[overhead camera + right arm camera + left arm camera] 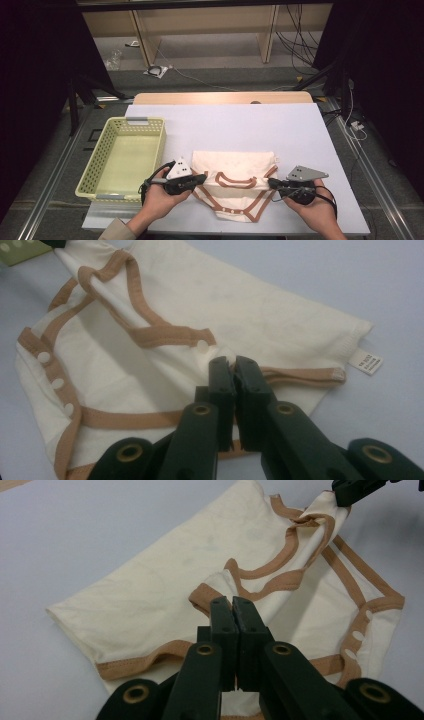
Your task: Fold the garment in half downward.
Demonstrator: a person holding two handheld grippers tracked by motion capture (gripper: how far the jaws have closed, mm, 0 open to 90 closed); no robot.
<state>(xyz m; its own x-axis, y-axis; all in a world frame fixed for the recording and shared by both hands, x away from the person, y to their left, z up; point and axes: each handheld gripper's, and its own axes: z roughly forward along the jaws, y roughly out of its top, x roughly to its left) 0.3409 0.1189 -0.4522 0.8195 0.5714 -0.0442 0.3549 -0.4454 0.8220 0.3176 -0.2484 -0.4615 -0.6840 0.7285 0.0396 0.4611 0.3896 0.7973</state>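
Note:
A cream baby bodysuit [235,167] with tan trim lies flat near the table's front edge. My left gripper [202,179] is shut on a trimmed fold at the garment's left side; in the left gripper view the jaws [231,605] pinch that tan-edged cloth [165,585]. My right gripper [272,183] is shut on the right side, its jaws [231,366] closed on the cloth [225,295] by a white snap. The pinched fabric rises slightly between both grippers. The right gripper [350,490] also appears at the top right of the left gripper view, holding cloth.
A pale green plastic basket [135,121] stands on the table to the left of the garment, and its corner [15,250] peeks into the right gripper view. The white table top [240,125] stretches behind the garment. A small label [366,362] hangs from the garment's side seam.

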